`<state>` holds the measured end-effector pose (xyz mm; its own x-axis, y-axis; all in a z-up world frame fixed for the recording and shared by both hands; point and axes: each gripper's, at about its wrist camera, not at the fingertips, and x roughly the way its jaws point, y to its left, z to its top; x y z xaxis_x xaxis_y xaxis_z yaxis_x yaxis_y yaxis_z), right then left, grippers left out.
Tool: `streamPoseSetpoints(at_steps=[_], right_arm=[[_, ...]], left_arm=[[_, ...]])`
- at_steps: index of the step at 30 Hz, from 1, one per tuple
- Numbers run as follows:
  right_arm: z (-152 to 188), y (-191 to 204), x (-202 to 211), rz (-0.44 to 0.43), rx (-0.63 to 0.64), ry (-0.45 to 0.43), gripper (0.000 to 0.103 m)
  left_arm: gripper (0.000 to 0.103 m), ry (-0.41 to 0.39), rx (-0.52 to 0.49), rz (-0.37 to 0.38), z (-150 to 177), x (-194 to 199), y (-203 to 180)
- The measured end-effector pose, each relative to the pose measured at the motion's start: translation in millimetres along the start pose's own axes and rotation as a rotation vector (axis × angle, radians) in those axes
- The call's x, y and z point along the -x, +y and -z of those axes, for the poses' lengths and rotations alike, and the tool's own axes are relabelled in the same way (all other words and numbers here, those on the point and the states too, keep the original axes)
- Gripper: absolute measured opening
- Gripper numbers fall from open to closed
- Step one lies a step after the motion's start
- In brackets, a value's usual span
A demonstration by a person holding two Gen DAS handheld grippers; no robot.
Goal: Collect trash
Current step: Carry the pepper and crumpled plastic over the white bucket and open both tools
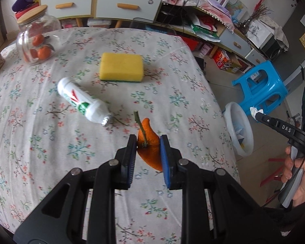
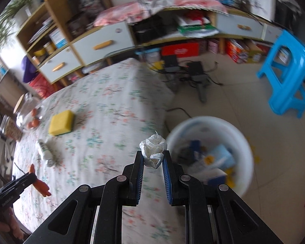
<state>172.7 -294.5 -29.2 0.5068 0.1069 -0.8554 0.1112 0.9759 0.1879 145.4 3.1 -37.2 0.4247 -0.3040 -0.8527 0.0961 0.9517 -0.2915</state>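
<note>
My left gripper [image 1: 148, 141] is shut on an orange peel [image 1: 147, 140] with a green stem, just above the floral tablecloth [image 1: 50, 142]. The peel also shows in the right wrist view [image 2: 40, 185]. My right gripper [image 2: 152, 155] is shut on a crumpled white tissue [image 2: 153, 149], held near the table's right edge, close to the white trash bin [image 2: 244, 142] on the floor. From the left wrist view, the tissue [image 1: 254, 110] sits at the tip of the right gripper, above the bin [image 1: 231, 109].
On the table lie a white bottle [image 1: 81, 101] on its side, a yellow sponge [image 1: 121, 67] and a glass jar [image 1: 36, 38] holding oranges. A blue stool [image 1: 262, 85] stands on the floor beyond the bin. Cluttered shelves and drawers line the back wall.
</note>
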Motion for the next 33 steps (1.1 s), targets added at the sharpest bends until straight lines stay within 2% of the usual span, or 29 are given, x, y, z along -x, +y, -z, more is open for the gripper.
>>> streamPoseSetpoints(at_steps=[6, 9, 10, 11, 22, 33], right_arm=[[4.3, -44.2, 8.8, 0.029, -0.08, 0.011, 0.024], [6.4, -60.3, 9.8, 0.033, -0.106, 0.028, 0.05], [7.5, -65.8, 11.5, 0.04, -0.117, 0.023, 0.061], [7.9, -69.5, 13.7, 0.041, -0.124, 0.017, 0.065], [13.4, -113.7, 33.6, 0.049, -0.189, -0.001, 0.07], [23.5, -152.8, 46.4, 0.075, -0.231, -0.006, 0.072]], left_arm=[[0.025, 0.007, -0.039, 0.026, 4.4, -7.0, -31.9], [0.025, 0.01, -0.067, 0.037, 4.9, -9.1, -49.3], [0.025, 0.01, -0.079, 0.036, 4.5, -10.2, -54.1], [0.025, 0.01, -0.097, 0.032, 3.7, -11.4, -61.6], [0.025, 0.011, -0.213, 0.054, -9.6, -33.8, -133.5], [0.026, 0.007, -0.323, 0.091, -21.0, -73.0, -205.3]])
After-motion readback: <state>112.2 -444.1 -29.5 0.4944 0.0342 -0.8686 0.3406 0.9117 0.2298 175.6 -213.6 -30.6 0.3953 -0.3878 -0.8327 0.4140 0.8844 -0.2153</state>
